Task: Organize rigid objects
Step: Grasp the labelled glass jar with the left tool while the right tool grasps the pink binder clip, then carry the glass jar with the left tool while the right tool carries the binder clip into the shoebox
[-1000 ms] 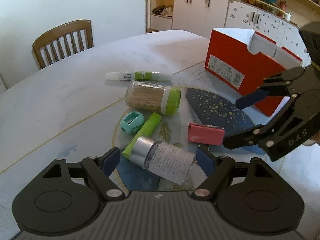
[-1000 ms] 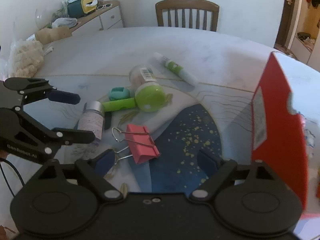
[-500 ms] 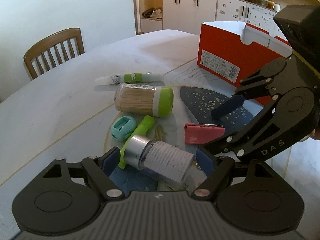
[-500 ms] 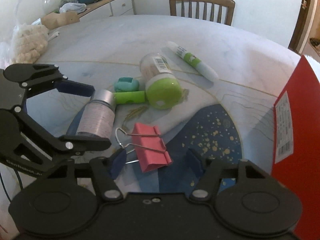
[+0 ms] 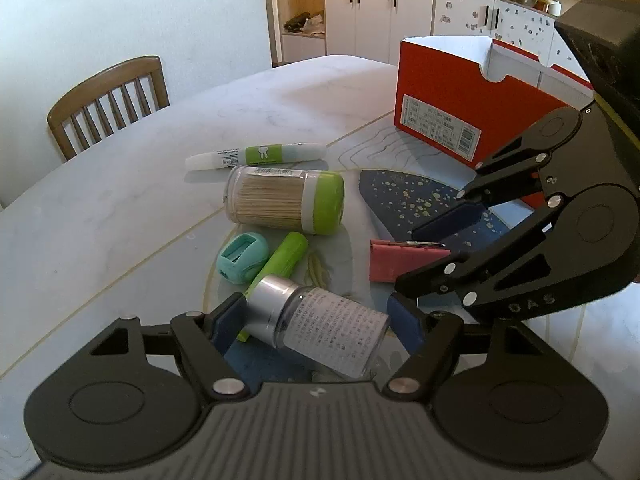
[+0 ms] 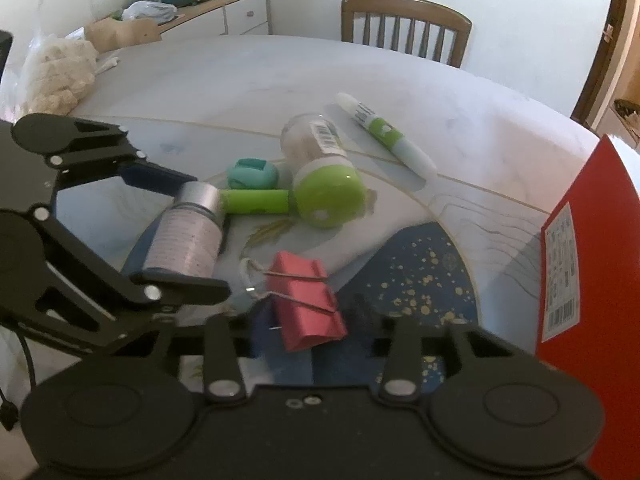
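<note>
While the left gripper (image 5: 316, 322) jaws close around the bottle (image 5: 320, 330), the right gripper (image 6: 310, 322) jaws narrow onto the binder clip (image 6: 306, 304).

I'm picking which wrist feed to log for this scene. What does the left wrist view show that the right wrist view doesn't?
Only the left wrist view: the white cupboards behind the table and the red box's open top.

Only the right wrist view: the sideboard with clutter, a pale lumpy heap, and the pink binder clip's wire handles.

Both: the silver-capped bottle between the closing left gripper pads, the closing right gripper around the clip, the toothpick jar, green tube, teal sharpener, white pen and chair.
</note>
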### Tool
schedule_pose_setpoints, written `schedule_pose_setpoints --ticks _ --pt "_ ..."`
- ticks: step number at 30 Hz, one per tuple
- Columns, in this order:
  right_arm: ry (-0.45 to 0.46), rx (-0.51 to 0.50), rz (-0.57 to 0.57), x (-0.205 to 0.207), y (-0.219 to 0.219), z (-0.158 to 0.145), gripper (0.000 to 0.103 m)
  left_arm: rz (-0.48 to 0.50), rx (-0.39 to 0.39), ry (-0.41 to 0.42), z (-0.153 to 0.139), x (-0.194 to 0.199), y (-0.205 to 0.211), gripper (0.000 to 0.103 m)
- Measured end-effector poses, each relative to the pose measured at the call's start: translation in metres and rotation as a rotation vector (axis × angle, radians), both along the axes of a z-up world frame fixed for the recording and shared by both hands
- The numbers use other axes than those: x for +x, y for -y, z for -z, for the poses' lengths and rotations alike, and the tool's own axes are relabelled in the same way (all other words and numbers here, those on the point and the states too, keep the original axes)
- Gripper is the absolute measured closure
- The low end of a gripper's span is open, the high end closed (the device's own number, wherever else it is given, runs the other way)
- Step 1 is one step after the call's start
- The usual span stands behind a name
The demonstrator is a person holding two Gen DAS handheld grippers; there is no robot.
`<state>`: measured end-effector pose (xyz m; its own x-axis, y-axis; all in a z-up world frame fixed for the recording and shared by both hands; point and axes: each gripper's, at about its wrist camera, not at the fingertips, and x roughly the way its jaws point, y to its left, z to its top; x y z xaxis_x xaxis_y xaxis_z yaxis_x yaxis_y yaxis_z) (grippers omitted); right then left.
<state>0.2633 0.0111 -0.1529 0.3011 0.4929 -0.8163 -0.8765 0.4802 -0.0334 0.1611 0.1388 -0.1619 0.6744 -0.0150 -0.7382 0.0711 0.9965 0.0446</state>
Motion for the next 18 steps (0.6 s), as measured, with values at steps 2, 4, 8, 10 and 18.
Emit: schedule_pose_setpoints --ticks 2,4,8,10,18 --pt "0.008 0.000 0.000 -0.002 0.000 0.000 0.067 0.000 0.010 -0.005 0.000 0.000 0.002 0.026" --pt "0.007 0.003 0.015 -0.003 0.001 0.000 0.069 -0.004 0.014 -0.013 -0.001 0.001 0.003 0.026" --pt "-0.005 0.004 0.062 -0.002 0.006 -0.002 0.071 -0.024 -0.002 -0.030 -0.002 -0.001 0.006 0.026" --pt "-0.012 0.009 0.083 -0.003 0.012 -0.005 0.071 -0.034 -0.004 -0.037 -0.004 -0.002 0.009 0.026" --pt "-0.015 0.064 0.145 -0.009 0.040 -0.032 0.071 -0.060 -0.045 -0.004 -0.030 -0.009 0.021 0.026"
